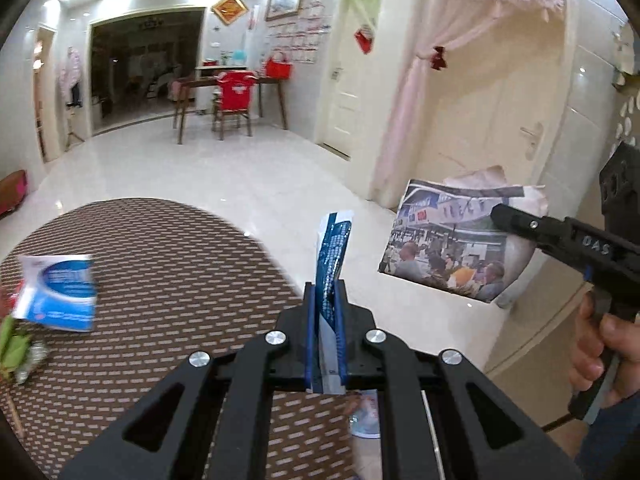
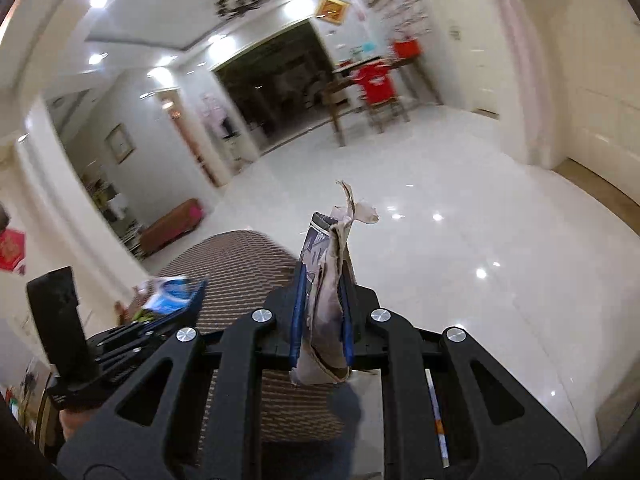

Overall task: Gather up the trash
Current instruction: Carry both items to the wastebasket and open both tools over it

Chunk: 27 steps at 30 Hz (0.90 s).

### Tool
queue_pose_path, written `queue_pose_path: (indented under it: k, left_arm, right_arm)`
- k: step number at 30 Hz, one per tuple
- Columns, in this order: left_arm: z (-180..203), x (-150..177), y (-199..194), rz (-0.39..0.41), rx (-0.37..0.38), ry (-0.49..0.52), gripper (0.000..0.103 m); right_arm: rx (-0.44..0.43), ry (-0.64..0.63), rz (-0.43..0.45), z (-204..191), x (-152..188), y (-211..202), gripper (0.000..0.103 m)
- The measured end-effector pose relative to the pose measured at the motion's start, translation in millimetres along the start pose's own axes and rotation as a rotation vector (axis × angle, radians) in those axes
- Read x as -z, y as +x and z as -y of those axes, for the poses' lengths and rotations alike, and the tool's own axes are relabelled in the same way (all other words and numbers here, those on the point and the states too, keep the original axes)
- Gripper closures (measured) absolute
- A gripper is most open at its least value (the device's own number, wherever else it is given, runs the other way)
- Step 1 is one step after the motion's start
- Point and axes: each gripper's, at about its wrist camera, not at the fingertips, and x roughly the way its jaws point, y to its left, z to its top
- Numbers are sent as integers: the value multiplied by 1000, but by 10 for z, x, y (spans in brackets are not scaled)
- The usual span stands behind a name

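My left gripper [image 1: 326,284] is shut on a blue and white wrapper [image 1: 333,252] that stands upright between its jaws, above the edge of the brown patterned table [image 1: 160,280]. My right gripper [image 2: 322,276] is shut on a crumpled newspaper piece [image 2: 326,280]; in the left wrist view this newspaper [image 1: 452,244] hangs from the right gripper [image 1: 500,216] over the floor, right of the table. A blue and white packet [image 1: 58,292] lies on the table at left; the right wrist view shows it [image 2: 170,294] beside the left gripper [image 2: 200,286].
Green and red scraps [image 1: 16,340] lie at the table's left edge. Another paper piece [image 1: 366,416] lies under my left gripper. A white tiled floor [image 2: 460,240] spreads beyond, with a dining table and red-covered chair [image 1: 234,92] at the back and doors on the right.
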Motion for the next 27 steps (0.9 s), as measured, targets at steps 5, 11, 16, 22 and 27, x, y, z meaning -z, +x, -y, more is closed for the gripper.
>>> queue_pose_path:
  k: [5, 11, 16, 22, 27]
  left_arm:
    - [457, 95, 492, -72, 53, 42, 94]
    - [841, 417, 1134, -211, 93, 69, 94]
    - [1015, 715, 1661, -341, 103, 89, 94]
    - [1142, 940, 2209, -456, 97, 79, 94]
    - [1186, 1028, 2553, -524, 97, 43, 29]
  right_arm:
    - [119, 56, -39, 544, 138, -47, 88]
    - [219, 112, -150, 1123, 482, 179, 88]
    - [273, 158, -246, 1448, 783, 413, 87]
    - [300, 213, -335, 1766, 1093, 695, 87]
    - [300, 277, -368, 1989, 1259, 876, 53]
